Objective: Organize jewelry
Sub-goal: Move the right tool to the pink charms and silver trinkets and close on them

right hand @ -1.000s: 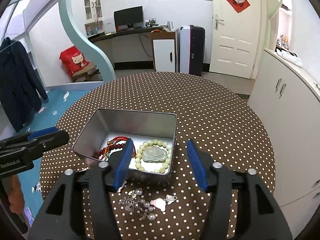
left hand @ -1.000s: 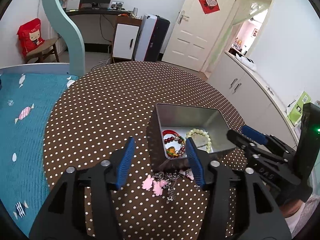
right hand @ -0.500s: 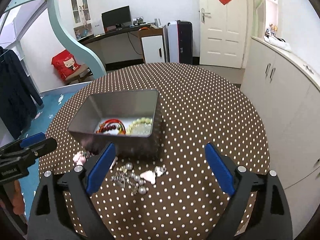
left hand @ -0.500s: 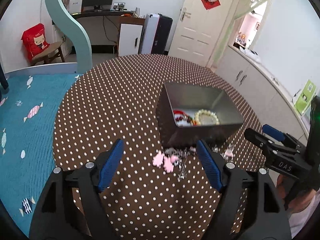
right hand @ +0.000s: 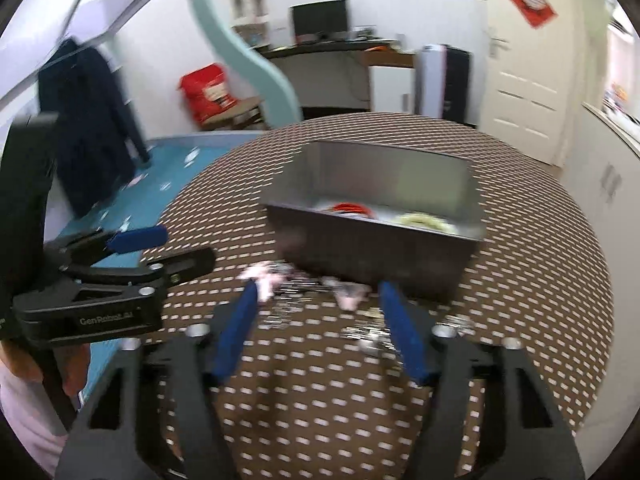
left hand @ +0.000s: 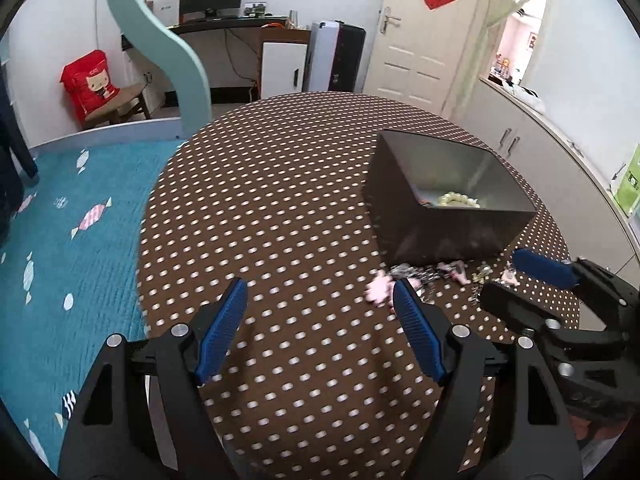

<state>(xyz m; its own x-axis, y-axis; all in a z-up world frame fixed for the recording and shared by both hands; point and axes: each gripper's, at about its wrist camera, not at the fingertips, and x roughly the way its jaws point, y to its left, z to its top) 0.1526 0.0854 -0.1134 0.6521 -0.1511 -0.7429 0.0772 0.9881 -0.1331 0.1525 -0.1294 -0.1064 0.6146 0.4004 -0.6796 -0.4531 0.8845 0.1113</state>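
Note:
A grey metal tin [left hand: 452, 236] [right hand: 372, 240] stands on the dotted table and holds a pale bead bracelet [left hand: 458, 200] [right hand: 424, 220] and a red bead bracelet [right hand: 352, 208]. Loose jewelry [left hand: 424, 274] [right hand: 296, 294], silver chains with pink charms, lies on the cloth in front of the tin. My left gripper [left hand: 320, 296] [right hand: 160, 248] is open over bare cloth, left of the pile. My right gripper [right hand: 318, 294] [left hand: 516, 284] is low behind the pile, its jaws closing. Part of the chain lies between its tips and the pads do not press on it. The right wrist view is blurred.
The round table [left hand: 280, 184] wears a brown cloth with white dots; its edge curves close on the left and right. A teal bed cover [left hand: 68, 240] lies lower on the left. White cabinets [left hand: 560, 168] stand to the right, and a person's hand [right hand: 24, 364] holds the left gripper.
Both grippers drew back from above the tin and sank toward the cloth. The left jaws widened and swung left of the pile. The right jaws opened wide, then narrowed around the pile.

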